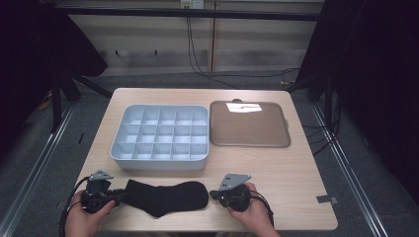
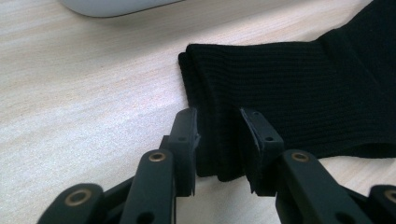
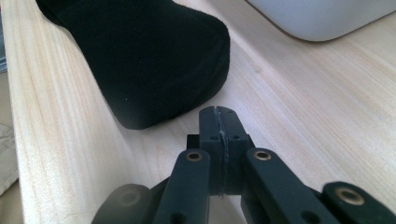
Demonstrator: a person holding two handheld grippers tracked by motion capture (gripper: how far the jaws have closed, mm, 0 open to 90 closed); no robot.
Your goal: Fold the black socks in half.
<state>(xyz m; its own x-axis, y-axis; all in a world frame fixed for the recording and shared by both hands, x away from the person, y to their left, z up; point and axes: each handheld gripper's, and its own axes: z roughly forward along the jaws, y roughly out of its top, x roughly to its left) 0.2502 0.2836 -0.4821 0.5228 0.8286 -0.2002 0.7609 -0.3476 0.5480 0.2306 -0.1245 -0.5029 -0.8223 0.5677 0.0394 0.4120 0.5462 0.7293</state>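
A: Where is the black sock?

B: It lies flat near the bottom of the high view, on the wooden table, between your two hands. Its ribbed cuff points to the left and its toe to the right.

A: What is your left gripper doing?

B: You have put its two jaws on either side of the cuff's edge. They look pressed on the folded cloth, so you are pinching the sock there. The cuff is a good place to grab, I think, because the cloth is doubled and thick.

A: And your right gripper?

B: Its jaws are squeezed tight together with nothing between them. It waits just beside the toe, not touching it. I think you keep it close so it can help with that end soon.

A: What else is on the table?

B: A grey tray with many small boxes sits in the middle of the high view, just above the sock. A flat brown lid lies to its right. The boxes look empty. I guess the sock may go in one, so you keep it close to the tray.
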